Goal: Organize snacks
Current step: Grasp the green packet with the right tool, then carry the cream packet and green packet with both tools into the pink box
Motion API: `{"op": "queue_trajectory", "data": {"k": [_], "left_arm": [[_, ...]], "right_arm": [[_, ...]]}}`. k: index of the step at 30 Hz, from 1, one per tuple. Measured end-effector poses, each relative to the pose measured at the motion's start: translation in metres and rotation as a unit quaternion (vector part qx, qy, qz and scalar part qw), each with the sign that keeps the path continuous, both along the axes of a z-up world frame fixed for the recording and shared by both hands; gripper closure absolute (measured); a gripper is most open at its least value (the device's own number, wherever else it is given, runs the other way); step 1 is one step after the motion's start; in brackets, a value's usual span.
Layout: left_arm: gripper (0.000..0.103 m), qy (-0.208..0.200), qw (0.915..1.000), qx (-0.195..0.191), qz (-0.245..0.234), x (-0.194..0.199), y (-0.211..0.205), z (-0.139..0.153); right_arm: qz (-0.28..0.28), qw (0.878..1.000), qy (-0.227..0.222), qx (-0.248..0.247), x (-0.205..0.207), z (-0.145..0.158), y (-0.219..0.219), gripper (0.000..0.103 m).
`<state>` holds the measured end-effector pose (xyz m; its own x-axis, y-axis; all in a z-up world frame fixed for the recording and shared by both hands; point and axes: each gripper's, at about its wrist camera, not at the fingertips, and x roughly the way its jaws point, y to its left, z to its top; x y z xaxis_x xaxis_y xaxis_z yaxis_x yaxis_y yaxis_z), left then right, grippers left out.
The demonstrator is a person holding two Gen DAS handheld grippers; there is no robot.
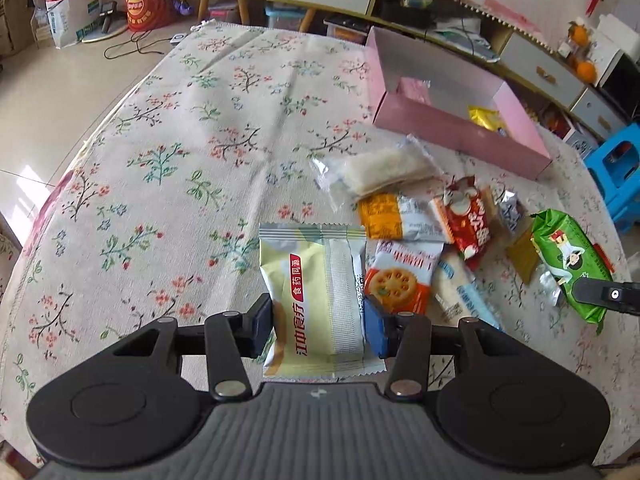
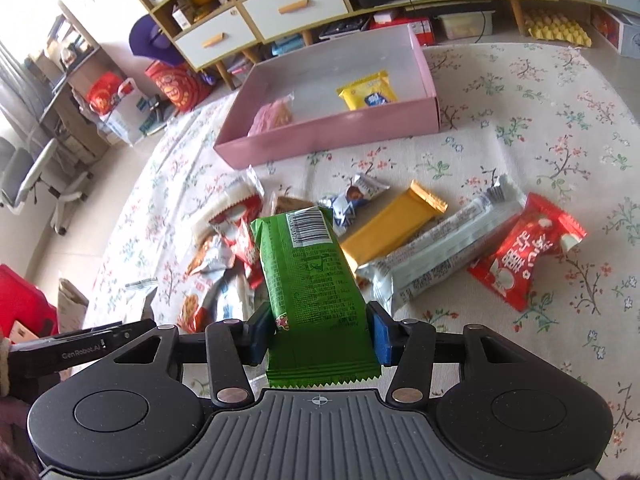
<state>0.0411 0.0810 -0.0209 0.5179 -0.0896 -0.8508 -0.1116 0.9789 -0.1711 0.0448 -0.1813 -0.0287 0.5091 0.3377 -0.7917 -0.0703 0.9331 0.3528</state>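
Note:
My left gripper (image 1: 320, 328) is shut on a pale yellow snack packet (image 1: 316, 300) with red lettering, lifted above the flowered tablecloth (image 1: 160, 152). A green snack packet (image 2: 316, 288) with a barcode sits between the blue pads of my right gripper (image 2: 320, 336), which is shut on it; the same green snack packet (image 1: 568, 260) shows at the right of the left wrist view. A pink box (image 2: 320, 132) stands at the far side of the table with a yellow packet (image 2: 368, 90) and a pink packet (image 2: 272, 116) inside. Several loose snack packets (image 2: 420, 240) lie in front of it.
A red packet (image 2: 524, 256), a long silver-blue packet (image 2: 448, 248) and an orange bar (image 2: 392, 224) lie on the cloth near the green one. Shelves and drawers (image 2: 280, 12) line the wall behind. A blue stool (image 1: 620, 172) stands beside the table at the right.

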Motion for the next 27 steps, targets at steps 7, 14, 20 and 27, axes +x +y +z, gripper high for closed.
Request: {"op": "queue_trajectory", "data": {"k": [7, 14, 20, 27], "left_arm": [[0.059, -0.008, 0.9997, -0.024, 0.002, 0.017, -0.006, 0.006], [0.059, -0.024, 0.999, -0.039, 0.002, 0.033, -0.022, 0.019], [0.059, -0.032, 0.9987, -0.04, 0.004, 0.053, -0.038, 0.024], [0.059, -0.048, 0.9974, -0.052, 0.007, 0.077, -0.055, 0.03]], "right_arm": [[-0.021, 1.0, -0.004, -0.005, 0.013, 0.001, -0.005, 0.054], [-0.041, 0.999, -0.023, -0.021, 0.033, 0.01, -0.007, 0.054], [-0.052, 0.998, -0.034, -0.022, 0.048, 0.019, -0.006, 0.054], [-0.071, 0.997, -0.031, -0.006, 0.065, 0.025, -0.003, 0.054]]}}
